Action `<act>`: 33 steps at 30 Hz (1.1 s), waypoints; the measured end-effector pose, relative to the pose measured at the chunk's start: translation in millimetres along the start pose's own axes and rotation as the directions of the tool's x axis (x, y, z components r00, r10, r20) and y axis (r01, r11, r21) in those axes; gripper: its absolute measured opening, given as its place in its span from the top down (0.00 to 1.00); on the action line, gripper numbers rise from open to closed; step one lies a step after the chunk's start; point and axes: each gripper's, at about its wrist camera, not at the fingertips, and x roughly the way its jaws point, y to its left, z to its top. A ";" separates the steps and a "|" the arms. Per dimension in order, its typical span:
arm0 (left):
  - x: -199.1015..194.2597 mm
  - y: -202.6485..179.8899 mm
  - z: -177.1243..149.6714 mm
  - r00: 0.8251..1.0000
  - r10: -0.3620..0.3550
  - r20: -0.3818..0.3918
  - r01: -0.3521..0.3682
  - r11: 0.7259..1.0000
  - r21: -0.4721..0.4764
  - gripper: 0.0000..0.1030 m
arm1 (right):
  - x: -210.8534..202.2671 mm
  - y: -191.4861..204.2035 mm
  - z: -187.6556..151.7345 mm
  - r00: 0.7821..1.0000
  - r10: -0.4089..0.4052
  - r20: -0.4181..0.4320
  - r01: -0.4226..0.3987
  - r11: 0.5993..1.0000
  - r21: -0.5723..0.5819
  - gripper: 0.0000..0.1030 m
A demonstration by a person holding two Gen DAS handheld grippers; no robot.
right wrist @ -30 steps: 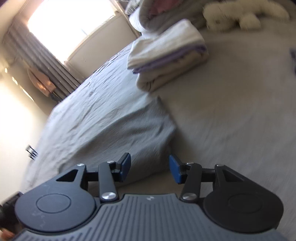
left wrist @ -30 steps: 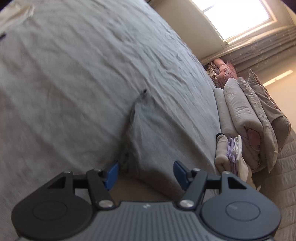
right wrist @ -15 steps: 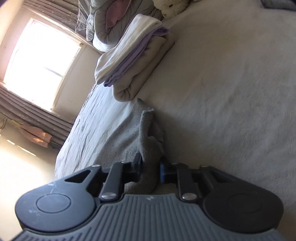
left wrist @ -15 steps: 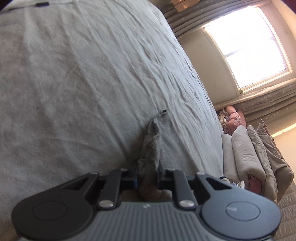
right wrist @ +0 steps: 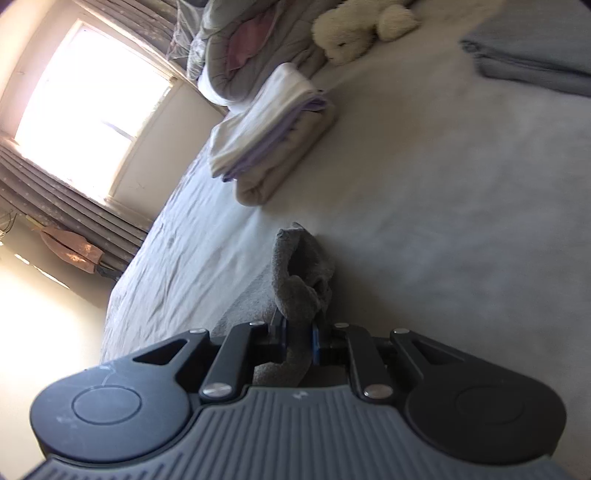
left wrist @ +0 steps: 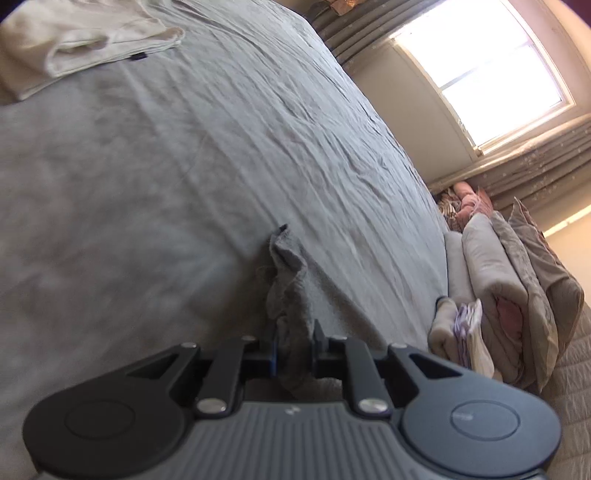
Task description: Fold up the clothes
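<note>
So both grippers, L (left wrist: 294,345) & R (right wrist: 297,341), clamp bunched grey cloth (left wrist: 290,280); rest runs straight ahead, R still closing.

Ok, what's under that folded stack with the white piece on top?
The folded stack rests straight on the grey bed sheet. White, purple and beige layers show at its edges. Whatever lies beneath it is covered.

Right gripper (right wrist: 297,345) at lower centre of the frame, jaws closing on a bunched grey cloth (right wrist: 301,275), grey bed (right wrist: 461,192) beneath, folded stack of pale linens (right wrist: 269,136) upper centre, cream plush toy (right wrist: 354,27) at top, bright window (right wrist: 92,107) upper left
</note>
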 end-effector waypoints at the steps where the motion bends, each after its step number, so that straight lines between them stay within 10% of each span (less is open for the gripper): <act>1: -9.2 4.4 -6.6 1.000 0.000 -0.006 0.000 1.000 0.007 0.85 | -7.1 -3.8 -1.9 1.000 -0.005 -0.004 0.005 1.000 0.002 0.87; 16: -81.8 55.7 -60.0 0.996 0.054 -0.076 -0.033 0.968 0.247 0.72 | -80.2 -52.9 -38.4 0.997 -0.039 -0.068 0.036 0.998 -0.046 0.75; 22: -108.7 29.1 -46.6 0.994 0.020 0.105 -0.067 0.885 0.462 0.63 | -92.8 -27.7 -37.6 0.993 -0.094 0.074 0.109 0.965 -0.237 0.56; 33: -20.1 -46.0 -76.2 0.998 -0.061 0.012 0.034 0.695 0.718 0.63 | -49.1 38.4 -82.1 0.998 0.011 0.065 0.032 0.779 -0.627 0.56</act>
